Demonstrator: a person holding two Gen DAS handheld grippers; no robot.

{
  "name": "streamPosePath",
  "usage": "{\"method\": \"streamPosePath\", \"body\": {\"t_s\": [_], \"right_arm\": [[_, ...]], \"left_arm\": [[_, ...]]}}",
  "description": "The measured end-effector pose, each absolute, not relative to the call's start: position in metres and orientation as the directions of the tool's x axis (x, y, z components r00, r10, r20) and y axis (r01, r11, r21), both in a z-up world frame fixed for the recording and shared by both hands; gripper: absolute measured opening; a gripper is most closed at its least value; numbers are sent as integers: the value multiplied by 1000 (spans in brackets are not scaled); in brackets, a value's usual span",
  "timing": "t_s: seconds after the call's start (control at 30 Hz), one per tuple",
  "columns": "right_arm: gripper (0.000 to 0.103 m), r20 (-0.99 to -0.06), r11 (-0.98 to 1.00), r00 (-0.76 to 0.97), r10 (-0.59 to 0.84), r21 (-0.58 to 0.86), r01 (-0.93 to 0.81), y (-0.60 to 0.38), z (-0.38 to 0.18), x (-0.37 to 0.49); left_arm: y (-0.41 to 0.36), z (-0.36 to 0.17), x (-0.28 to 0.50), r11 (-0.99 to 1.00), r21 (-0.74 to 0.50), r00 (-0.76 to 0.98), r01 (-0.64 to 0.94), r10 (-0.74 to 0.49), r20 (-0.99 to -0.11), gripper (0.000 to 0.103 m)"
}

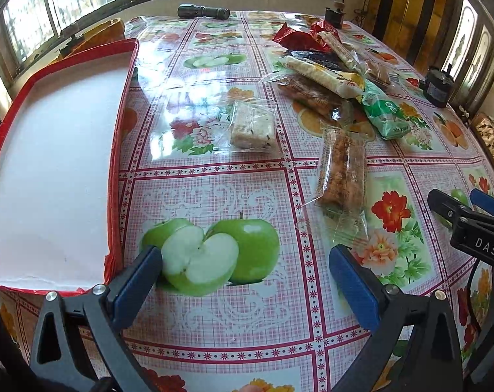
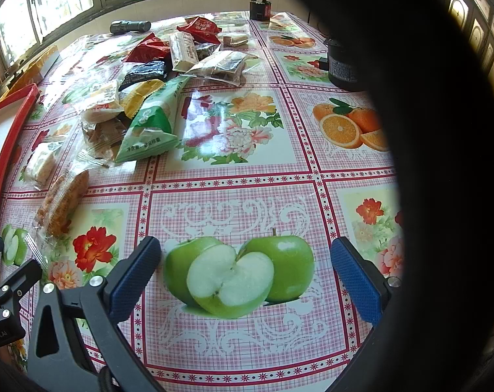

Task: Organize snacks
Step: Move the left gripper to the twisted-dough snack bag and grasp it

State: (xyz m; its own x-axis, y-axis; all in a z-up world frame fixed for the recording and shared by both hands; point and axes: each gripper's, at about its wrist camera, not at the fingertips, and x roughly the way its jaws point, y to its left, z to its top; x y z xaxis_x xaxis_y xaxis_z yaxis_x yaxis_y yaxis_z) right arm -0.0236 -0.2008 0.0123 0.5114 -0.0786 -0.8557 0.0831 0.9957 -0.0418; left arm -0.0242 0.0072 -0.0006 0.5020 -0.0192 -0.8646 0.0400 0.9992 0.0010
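Desk (image 1: 234, 196) first: it wears a shiny cloth with pictures of apples, oranges and flowers. On its left side sits a big flat tray (image 1: 116, 150) with a red rim and a white inside, and nothing lies in it. The snacks (image 1: 332, 75) are heaped on the desk to the right of the tray, well apart from it: red bags, a black pack, a long white bar, a yellow pack and a green bag (image 1: 384, 114). A brown bar in a clear wrapper (image 1: 341, 170) lies near the heap, closer to the left gripper (image 1: 245, 261). A small pale cake in a clear wrapper (image 1: 253, 127) lies between the heap and the tray. The left gripper hangs over an apple picture, jaws wide apart and holding nothing. The right gripper (image 2: 245, 256) is the same, jaws wide apart over another apple picture. A black flashlight (image 1: 203, 11) lies at the far edge.
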Motion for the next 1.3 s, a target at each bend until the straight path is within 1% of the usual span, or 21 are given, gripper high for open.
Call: {"method": "streamPosePath", "body": {"t_s": [0.53, 0.7, 0.77, 0.9, 1.07, 1.3], "right_arm": [[103, -856, 996, 511, -79, -43, 83, -200, 12, -24], [103, -859, 997, 508, -71, -42, 68, -199, 12, -18], [103, -868, 998, 493, -53, -37, 42, -201, 13, -14], [103, -869, 999, 494, -25, -7, 38, -206, 14, -13], [103, -872, 999, 489, -33, -28, 18, -204, 12, -13], [103, -865, 999, 502, -24, -31, -6, -204, 13, -19]], "left_arm": [[9, -1, -22, 1000, -3, 492, 28, -16, -870, 103], [4, 1, -23, 1000, 14, 480, 27, 0, -878, 102], [-1, 4, -25, 999, 24, 472, 43, 1, -881, 99], [-4, 24, -26, 998, 6, 501, 68, -29, -865, 99], [-16, 36, 0, 995, 23, 504, 100, -30, -863, 99], [-38, 24, 36, 987, -29, 401, 160, -91, -912, 98]]}}
